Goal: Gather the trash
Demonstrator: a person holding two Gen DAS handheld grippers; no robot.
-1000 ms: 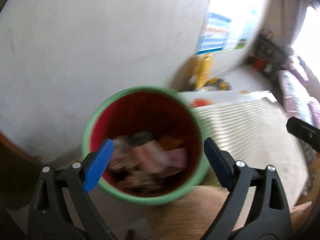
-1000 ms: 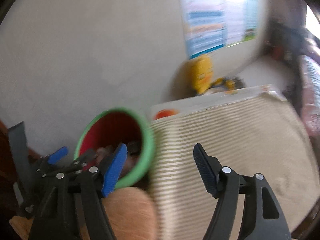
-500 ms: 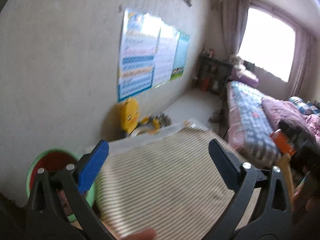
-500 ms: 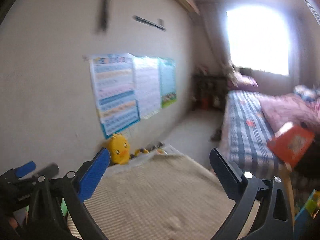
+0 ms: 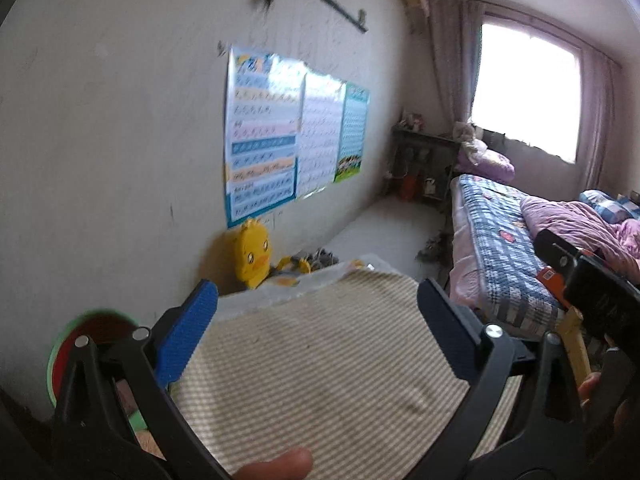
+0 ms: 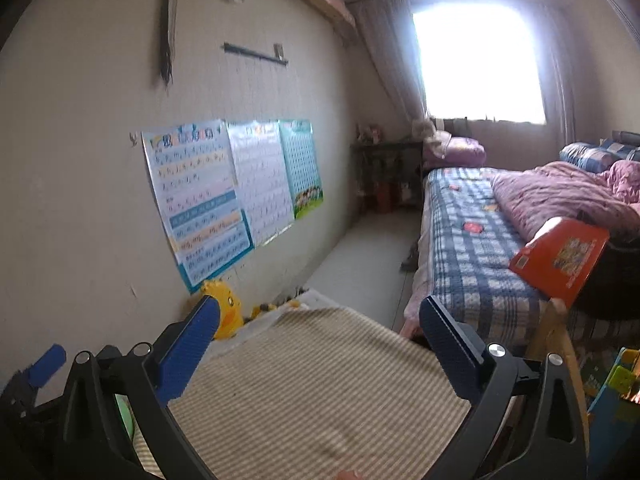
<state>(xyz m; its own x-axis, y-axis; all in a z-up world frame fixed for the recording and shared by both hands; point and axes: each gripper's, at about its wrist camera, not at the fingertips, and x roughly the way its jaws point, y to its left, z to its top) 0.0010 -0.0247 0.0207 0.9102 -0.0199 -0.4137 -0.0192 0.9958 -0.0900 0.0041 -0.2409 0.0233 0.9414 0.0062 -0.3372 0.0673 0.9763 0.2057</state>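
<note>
We find the left gripper (image 5: 316, 336) and right gripper (image 6: 318, 350) both spread wide, holding nothing (striped cloth (image 5: 320, 372) below); green-rimmed bin (image 5: 70, 344) at left.

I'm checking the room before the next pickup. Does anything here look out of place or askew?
Yes. An orange box leans tilted at the edge of the bed, propped against something dark. The left poster hangs askew on the wall. The striped cloth lies bare, and both claws are open and empty.
</note>
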